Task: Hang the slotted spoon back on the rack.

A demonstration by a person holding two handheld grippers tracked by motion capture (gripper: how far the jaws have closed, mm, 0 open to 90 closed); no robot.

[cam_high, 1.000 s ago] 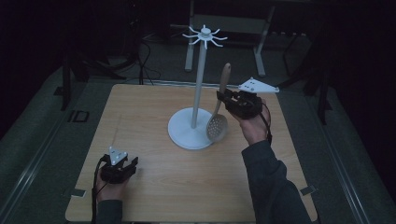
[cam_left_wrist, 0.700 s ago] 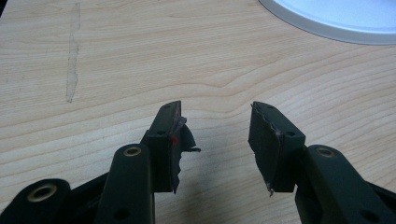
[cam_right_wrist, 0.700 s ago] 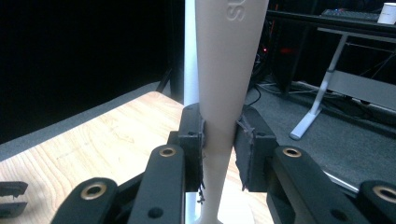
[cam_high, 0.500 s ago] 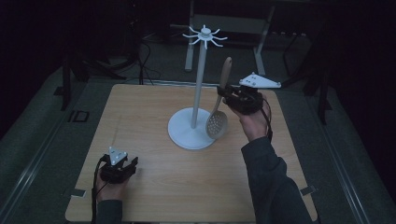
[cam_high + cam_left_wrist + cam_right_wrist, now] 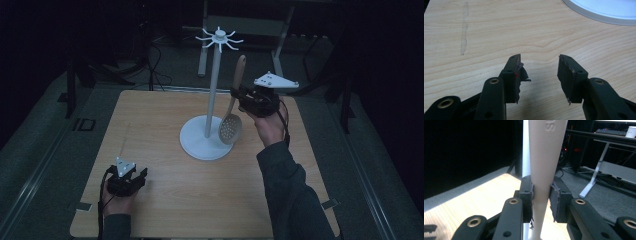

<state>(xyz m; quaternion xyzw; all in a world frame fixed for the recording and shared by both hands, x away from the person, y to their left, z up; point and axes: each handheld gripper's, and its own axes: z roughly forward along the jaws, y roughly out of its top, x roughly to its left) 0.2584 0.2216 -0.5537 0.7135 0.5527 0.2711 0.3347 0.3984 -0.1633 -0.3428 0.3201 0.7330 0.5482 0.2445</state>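
The slotted spoon (image 5: 231, 125), its handle embossed with letters that seem to begin "SU", hangs bowl-down beside the white stand's (image 5: 206, 144) pole, pinched by the right gripper (image 5: 239, 96), while the left gripper (image 5: 539, 72) rests agape and empty on the table (image 5: 150, 125).

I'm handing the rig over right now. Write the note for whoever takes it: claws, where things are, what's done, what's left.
Right claw: shut on the slotted spoon at its handle, lifted, bowl down, beside the white rack's pole.
Left claw: open, holding nothing, low over the table at its near left corner.
Rack base stands mid-table; the hooks on top are bare.
Done: spoon picked up.
Left: probably raise it and hang it on a hook, then release.
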